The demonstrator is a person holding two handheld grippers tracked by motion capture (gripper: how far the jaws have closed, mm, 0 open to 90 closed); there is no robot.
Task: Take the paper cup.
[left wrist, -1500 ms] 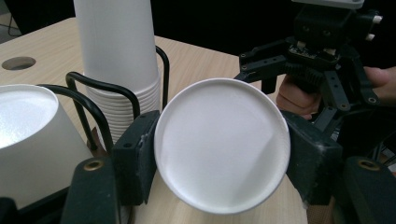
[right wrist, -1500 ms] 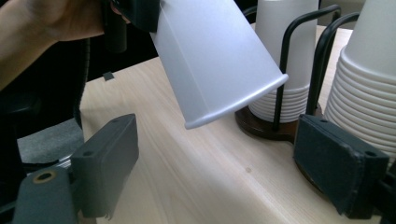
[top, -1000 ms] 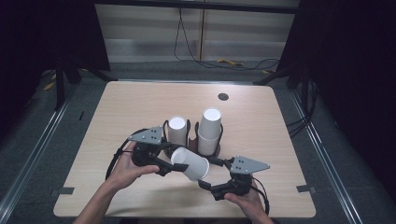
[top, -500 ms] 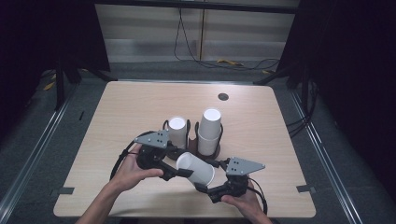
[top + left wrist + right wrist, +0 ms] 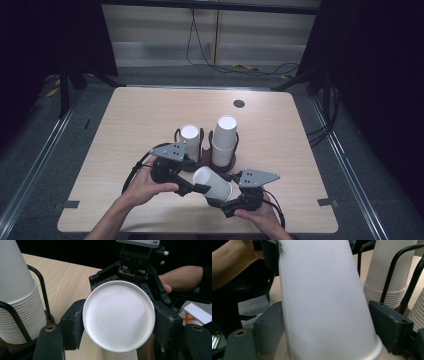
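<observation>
- No brand, label or writing can be read on the cup [image 5: 212,183], the stacks or either tongs.
- You hold the white paper cup on its side above the near middle of the table [image 5: 125,120], just in front of the rack [image 5: 205,150].
- Your left tongs [image 5: 192,188] grip the cup at its closed bottom; in the left gripper view the round base [image 5: 118,315] sits squeezed between both pads.
- Your right tongs [image 5: 220,199] sit at the rim end. In the right gripper view the cup wall [image 5: 324,300] touches the left pad, while the right pad stands just off it, so you cannot tell whether they clamp.
- Two stacks of cups stand upside down in the wire rack: the left stack [image 5: 190,140] and the taller right stack [image 5: 225,140].
- The rack is close behind your tongs; the near table edge is close under your hands.
- Open tabletop lies to the left, right and far side, where a small dark disc [image 5: 239,103] sits.
</observation>
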